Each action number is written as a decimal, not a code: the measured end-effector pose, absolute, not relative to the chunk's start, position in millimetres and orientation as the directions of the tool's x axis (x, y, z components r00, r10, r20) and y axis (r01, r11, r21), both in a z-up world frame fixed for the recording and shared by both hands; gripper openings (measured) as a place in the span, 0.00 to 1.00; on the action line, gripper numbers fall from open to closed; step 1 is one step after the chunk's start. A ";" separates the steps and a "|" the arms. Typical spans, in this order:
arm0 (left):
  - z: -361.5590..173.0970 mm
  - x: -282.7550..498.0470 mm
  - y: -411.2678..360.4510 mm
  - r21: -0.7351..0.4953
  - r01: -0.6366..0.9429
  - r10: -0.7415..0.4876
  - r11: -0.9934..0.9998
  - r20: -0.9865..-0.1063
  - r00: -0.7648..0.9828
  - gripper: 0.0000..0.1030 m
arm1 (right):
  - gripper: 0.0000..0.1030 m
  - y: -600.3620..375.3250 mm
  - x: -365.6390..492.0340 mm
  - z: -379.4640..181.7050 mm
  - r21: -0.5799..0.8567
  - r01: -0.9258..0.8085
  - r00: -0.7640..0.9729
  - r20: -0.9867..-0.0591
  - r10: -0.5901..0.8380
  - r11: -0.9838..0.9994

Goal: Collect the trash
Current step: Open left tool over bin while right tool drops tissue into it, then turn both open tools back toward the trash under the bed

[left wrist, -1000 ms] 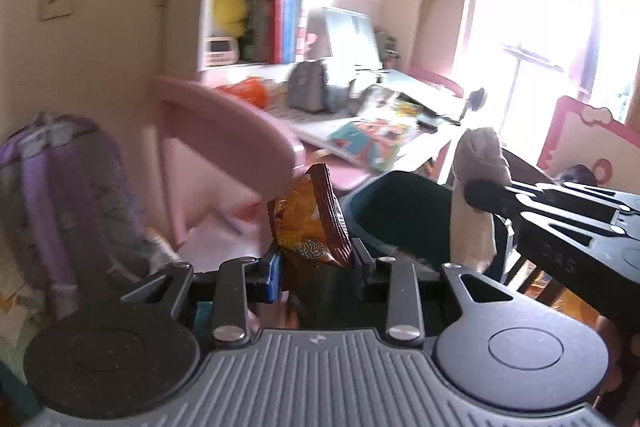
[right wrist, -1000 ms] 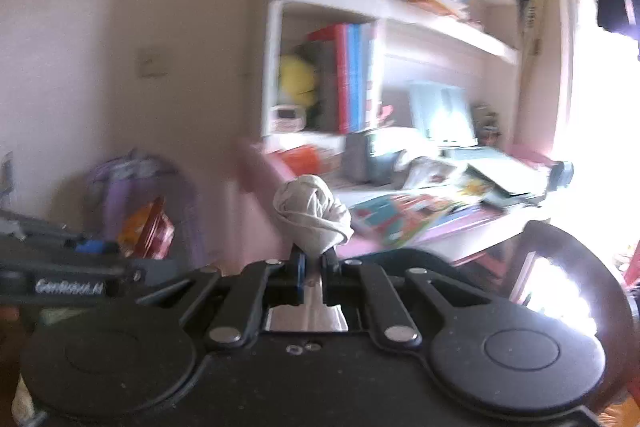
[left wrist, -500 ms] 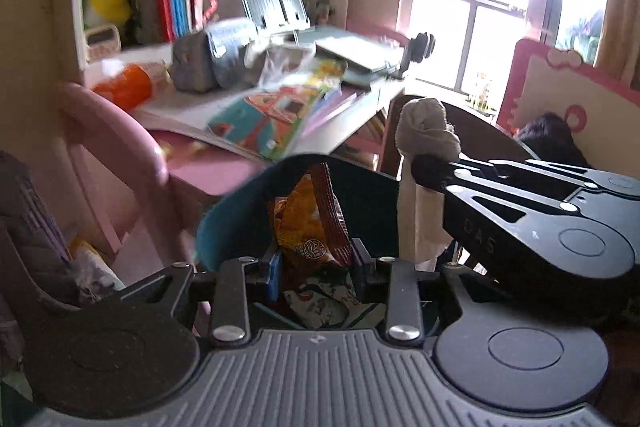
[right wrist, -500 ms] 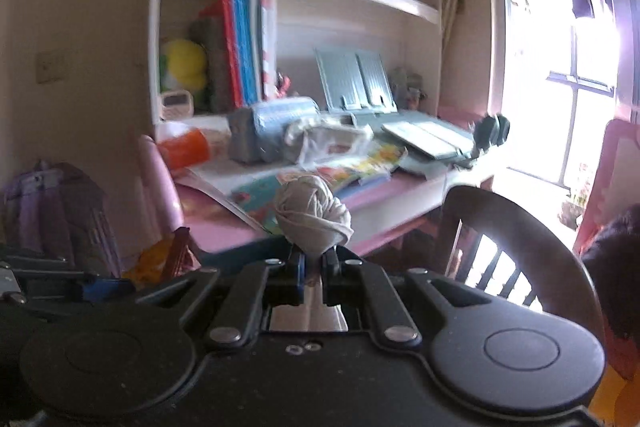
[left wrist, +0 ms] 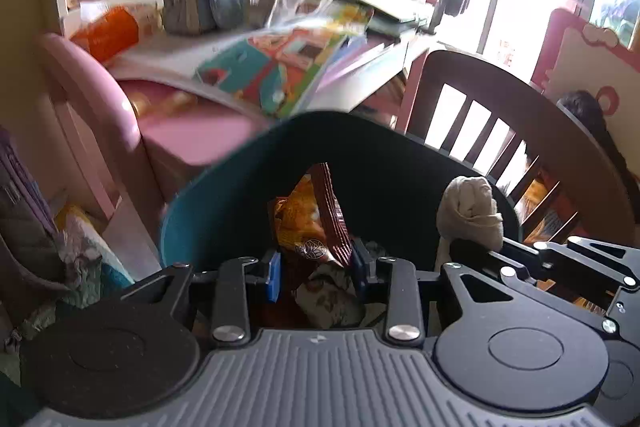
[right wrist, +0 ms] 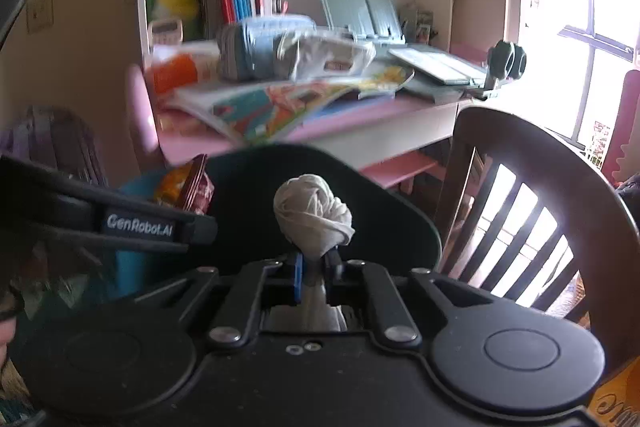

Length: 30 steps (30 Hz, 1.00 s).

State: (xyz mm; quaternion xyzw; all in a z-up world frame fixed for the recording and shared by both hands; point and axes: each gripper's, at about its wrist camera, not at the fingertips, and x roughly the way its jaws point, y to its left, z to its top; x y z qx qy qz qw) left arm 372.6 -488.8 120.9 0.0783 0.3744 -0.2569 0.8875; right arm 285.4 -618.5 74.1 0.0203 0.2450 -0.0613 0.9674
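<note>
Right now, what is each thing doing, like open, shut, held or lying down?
left gripper: shut on the snack wrapper, above the bin.
right gripper: jaws opening, balled tissue between them.
teal bin: open, trash inside.
picture book: lying open on the desk.

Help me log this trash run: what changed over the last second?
Both grippers came down over the teal bin, which now fills the lower view. The right gripper is opening around the wadded tissue, still between its fingers. The left gripper still clamps the snack wrapper. The desk is unchanged.
</note>
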 end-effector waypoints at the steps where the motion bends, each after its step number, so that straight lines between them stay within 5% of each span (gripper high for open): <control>1: 117.2 374.0 -490.0 -0.057 0.514 -0.395 0.856 -0.714 0.578 0.33 | 0.14 -618.4 285.2 72.7 0.004 0.129 0.871 -0.479 -0.111 0.992; 9: 105.3 373.8 -493.7 -0.060 0.514 -0.390 0.856 -0.727 0.565 0.45 | 0.34 -615.2 280.1 72.5 -0.040 0.120 0.859 -0.497 -0.124 0.992; 12: 108.0 372.4 -490.3 -0.087 0.501 -0.403 0.861 -0.719 0.567 0.58 | 0.37 -614.0 275.0 74.0 -0.050 0.124 0.861 -0.490 -0.132 0.991; 30: 157.4 310.2 -427.2 -0.054 0.520 -0.431 0.853 -0.636 0.641 0.73 | 0.50 -579.6 223.0 101.6 -0.033 0.092 0.878 -0.469 -0.097 0.995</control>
